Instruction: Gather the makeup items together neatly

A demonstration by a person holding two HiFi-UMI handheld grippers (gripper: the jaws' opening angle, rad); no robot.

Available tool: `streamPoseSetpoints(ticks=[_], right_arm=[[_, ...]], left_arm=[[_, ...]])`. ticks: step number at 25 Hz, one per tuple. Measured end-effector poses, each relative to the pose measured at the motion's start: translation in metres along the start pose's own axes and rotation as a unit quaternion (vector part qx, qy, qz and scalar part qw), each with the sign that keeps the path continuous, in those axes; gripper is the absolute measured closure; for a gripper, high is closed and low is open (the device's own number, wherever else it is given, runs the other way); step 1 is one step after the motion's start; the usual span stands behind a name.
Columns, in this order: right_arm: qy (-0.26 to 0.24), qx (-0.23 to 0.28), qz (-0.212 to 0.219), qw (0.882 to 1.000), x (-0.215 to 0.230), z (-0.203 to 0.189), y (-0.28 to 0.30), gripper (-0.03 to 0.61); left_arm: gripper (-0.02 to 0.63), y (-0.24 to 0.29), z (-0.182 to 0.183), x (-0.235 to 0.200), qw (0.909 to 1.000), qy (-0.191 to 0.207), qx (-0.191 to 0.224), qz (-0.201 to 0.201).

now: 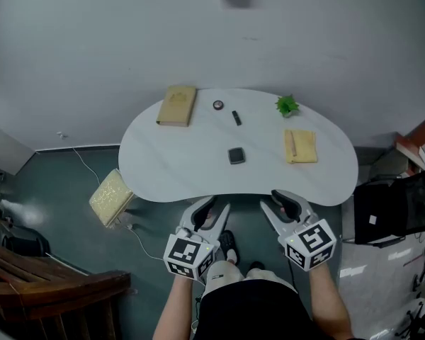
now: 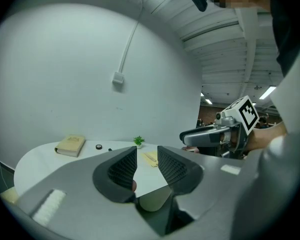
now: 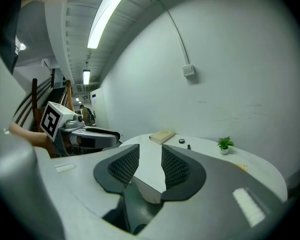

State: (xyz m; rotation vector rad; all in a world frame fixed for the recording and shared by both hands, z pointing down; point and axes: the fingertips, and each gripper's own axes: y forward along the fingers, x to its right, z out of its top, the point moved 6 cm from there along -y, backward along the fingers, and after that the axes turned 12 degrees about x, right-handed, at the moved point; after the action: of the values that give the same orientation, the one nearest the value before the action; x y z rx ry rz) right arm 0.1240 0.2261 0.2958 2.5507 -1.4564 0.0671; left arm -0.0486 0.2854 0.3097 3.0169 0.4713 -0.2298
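Three makeup items scattered on table [image 1: 163, 161]: round pot [image 1: 218, 105] at 12 o'clock, black tube [image 1: 236, 117] beside it, dark compact [image 1: 236, 155] nearer centre | your left tool [image 1: 212, 204] and right tool [image 1: 272, 200]: jaws apart, empty, at 6 o'clock | risk: nudged tube could roll away.

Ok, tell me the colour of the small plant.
Green; the plant shows best in the head view.

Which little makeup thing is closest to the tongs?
The dark square compact: it lies alone near the front edge of the white table, while the thin black stick and the small round pot sit farther back toward the wall.
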Motion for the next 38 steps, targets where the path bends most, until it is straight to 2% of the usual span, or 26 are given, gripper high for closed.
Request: streamPoseSetpoints(ticks=[12,24,29,38], right_arm=[[0.006,-0.002,-0.030,1.000,0.018,0.014,0.070,0.459],[0.021,-0.016,-0.048,0.999,0.031,0.000,0.096,0.459],[0.025,-0.023,-0.043,0.998,0.049,-0.004,0.110,0.459],[0.024,-0.054,-0.008,0.998,0.097,-0.018,0.153,0.459]], left_arm=[[0.468,0.041,0.005,-0.067,0.9993,0.004,-0.019,-0.033],[0.453,0.067,-0.011,-0.088,0.9975,-0.014,-0.038,-0.058],[0.446,0.082,-0.011,-0.094,0.9975,-0.015,-0.041,-0.057],[0.442,0.120,-0.011,-0.110,0.9979,-0.008,-0.051,-0.040]])
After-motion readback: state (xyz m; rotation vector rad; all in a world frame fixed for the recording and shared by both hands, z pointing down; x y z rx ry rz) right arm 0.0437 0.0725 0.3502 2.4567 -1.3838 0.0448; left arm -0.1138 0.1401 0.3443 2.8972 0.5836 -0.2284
